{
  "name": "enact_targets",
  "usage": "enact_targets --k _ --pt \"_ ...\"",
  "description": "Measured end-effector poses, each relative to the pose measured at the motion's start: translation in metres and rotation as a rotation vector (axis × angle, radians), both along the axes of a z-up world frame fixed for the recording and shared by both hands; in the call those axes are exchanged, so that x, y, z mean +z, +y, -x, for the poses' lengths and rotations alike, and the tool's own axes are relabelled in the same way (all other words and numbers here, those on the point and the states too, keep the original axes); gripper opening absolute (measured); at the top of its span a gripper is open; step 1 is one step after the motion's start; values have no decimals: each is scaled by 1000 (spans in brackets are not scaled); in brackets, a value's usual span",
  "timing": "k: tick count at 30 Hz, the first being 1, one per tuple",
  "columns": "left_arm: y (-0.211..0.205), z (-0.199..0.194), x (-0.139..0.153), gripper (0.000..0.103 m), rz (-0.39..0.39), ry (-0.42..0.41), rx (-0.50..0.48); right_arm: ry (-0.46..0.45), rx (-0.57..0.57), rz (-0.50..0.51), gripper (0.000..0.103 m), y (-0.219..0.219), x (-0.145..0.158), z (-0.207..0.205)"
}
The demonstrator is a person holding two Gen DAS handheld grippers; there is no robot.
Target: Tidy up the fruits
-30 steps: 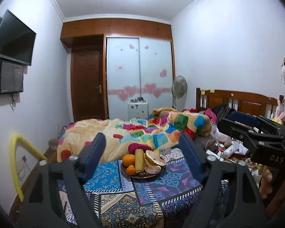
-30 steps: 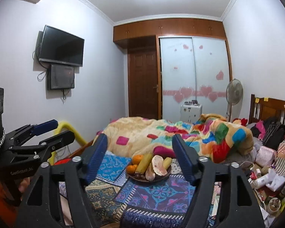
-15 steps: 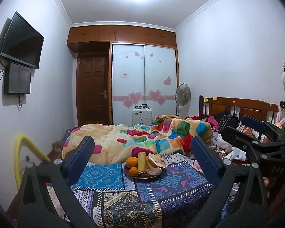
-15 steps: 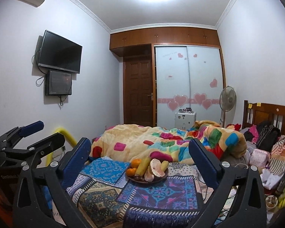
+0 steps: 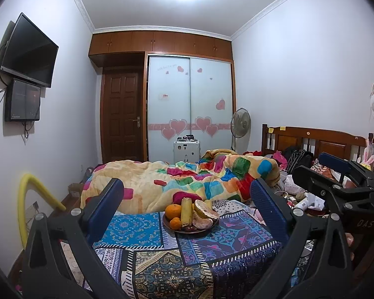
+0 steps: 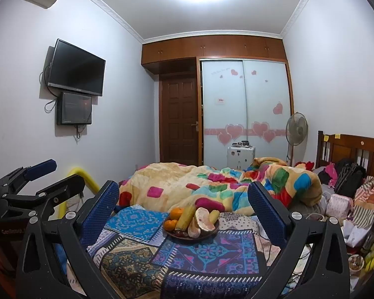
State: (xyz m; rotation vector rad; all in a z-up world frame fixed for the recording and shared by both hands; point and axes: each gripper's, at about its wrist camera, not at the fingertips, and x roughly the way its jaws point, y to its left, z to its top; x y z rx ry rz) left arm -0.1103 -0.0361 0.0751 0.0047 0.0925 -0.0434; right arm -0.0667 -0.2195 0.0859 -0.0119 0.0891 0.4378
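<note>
Bedroom unchanged; both grippers' jaws now wider.

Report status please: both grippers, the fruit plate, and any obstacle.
Left gripper open, empty. Right gripper open, empty. Fruit plate on patterned cloth ahead, untouched. Nothing between grippers and plate.

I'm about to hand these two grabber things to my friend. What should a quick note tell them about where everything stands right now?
Left gripper: jaws wide open, holding nothing.
Right gripper: the same, open and empty.
Both point level at the plate of fruit on the patterned cloth, well short of it.
On the plate: oranges, a yellow stalk piece, peeled pomelo, small dark fruits.
Done: nothing visibly sorted.
Left: all of the organizing.
</note>
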Motion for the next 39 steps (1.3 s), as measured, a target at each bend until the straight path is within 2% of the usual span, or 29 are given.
enact_targets --k 39 --pt "-1 -17 -4 103 9 28 -25 14 -9 1 103 -5 -3 -11"
